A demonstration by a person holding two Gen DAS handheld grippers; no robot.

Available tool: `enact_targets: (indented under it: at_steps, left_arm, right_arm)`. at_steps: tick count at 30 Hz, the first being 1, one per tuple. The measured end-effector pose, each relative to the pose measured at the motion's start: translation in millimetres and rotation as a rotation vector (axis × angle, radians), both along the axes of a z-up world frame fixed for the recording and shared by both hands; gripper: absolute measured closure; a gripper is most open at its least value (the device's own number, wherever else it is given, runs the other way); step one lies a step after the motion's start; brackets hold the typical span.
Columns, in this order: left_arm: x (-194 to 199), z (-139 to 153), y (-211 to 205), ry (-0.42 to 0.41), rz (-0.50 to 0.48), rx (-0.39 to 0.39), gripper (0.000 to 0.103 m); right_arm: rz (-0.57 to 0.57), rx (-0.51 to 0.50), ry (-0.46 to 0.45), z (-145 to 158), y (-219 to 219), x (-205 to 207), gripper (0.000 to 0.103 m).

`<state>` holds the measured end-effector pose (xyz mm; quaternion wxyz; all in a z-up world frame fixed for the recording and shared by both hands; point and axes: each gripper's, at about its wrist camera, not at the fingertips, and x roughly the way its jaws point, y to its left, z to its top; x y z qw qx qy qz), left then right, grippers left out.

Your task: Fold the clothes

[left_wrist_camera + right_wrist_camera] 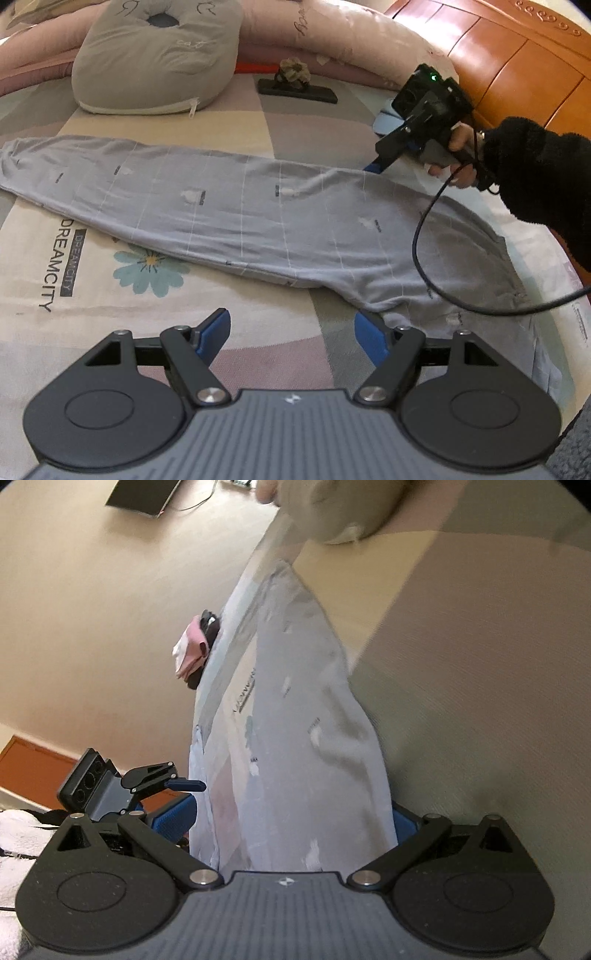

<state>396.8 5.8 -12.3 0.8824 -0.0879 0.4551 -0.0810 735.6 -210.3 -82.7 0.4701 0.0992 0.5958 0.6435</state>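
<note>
A: Left wrist view. The left gripper point(291, 332) is hovering at the bottom centre of the frame, jaws standing wide, nothing between the blue pads. The right pad is sitting just beside the near edge of the trousers point(258, 218).

B: Where are the trousers lying?

A: Across the middle of the frame, on the bed point(92, 280), already doubled lengthwise, one leg over the other. Cuffs are reaching the left edge; the waist is spreading at lower right.

B: And the other tool?

A: The right gripper point(373, 166) is coming in from the upper right, held by a hand point(456, 155) in a black sleeve. Its blue tip is meeting the far edge of the cloth. A pillow point(155, 55) is sitting at upper left, well apart.

B: Right wrist view?

A: Blurred. Cloth is filling the gap between the right gripper's pads, bottom centre, and running up the frame. The pads are standing far apart with fabric between; whether they are pressing on it, I cannot tell. The left gripper is showing at lower left beside the cloth.

B: Progress?

A: My reading: the lengthwise fold is done, the crosswise folds are still to do. Likely next is taking the waist end and carrying it toward the cuffs.
</note>
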Motion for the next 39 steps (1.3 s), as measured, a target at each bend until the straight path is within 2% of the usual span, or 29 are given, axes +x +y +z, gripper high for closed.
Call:
enact_targets:
  at_steps: [2,6,7,9,11,12,13,15,21,25,30,33,35,39]
  left_arm:
    - [-1.1,0.3,0.0,0.0,0.001,-0.005,0.028]
    - [-8.9,2.1,3.4,-0.004,0.004,0.007,0.028]
    - [-9.6,0.5,5.5,-0.001,0.019,0.003,0.028]
    - [-8.7,-3.6,8.0,0.012,0.043,0.0,0.028]
    - [-7.3,-7.3,8.4,0.026,0.058,0.007,0.029]
    - [-7.4,-7.1,6.7,0.022,0.046,0.009,0.029]
    - [-7.5,-6.9,5.0,0.018,0.033,0.011,0.029]
    - [-6.8,-7.1,2.7,0.014,0.021,0.005,0.029]
    - [-4.3,-7.8,-1.9,0.014,-0.001,0.0,0.029]
    - [-6.4,-6.5,-0.7,0.006,-0.003,-0.004,0.029]
    - [-10.2,-7.5,0.8,0.01,0.012,-0.006,0.029]
    - [-10.8,-6.7,1.1,0.012,0.013,-0.002,0.029]
    - [-10.9,-5.6,1.4,0.01,0.013,-0.002,0.028]
    - [-10.1,-6.0,1.7,0.004,0.007,-0.008,0.029]
  right_arm:
    - [-0.008,0.002,0.005,0.2,1.3,-1.8,0.0]
    - [0.063,-0.031,0.035,-4.8,3.5,-14.2,0.001]
    - [0.071,-0.04,0.03,-5.4,2.8,-14.7,0.005]
    - [0.055,-0.061,0.01,-8.7,2.9,-10.9,0.024]
    - [0.028,-0.083,-0.015,-12.7,3.4,-5.5,0.052]
    - [0.017,-0.094,-0.032,-13.9,3.2,-4.5,0.056]
    - [0.006,-0.105,-0.055,-14.2,2.4,-5.7,0.066]
    - [-0.013,-0.125,-0.101,-14.5,0.6,-8.5,0.101]
    - [-0.029,-0.138,-0.228,-0.5,2.4,-20.2,0.099]
    - [-0.071,-0.134,-0.287,13.4,1.3,-9.3,0.099]
    - [-0.094,-0.171,-0.274,5.5,-3.9,5.5,0.099]
    - [-0.115,-0.161,-0.245,-0.6,-7.7,6.7,0.098]
    - [-0.138,-0.149,-0.228,-2.0,-10.9,5.8,0.09]
    - [-0.169,-0.161,-0.262,8.5,-30.6,0.1,0.078]
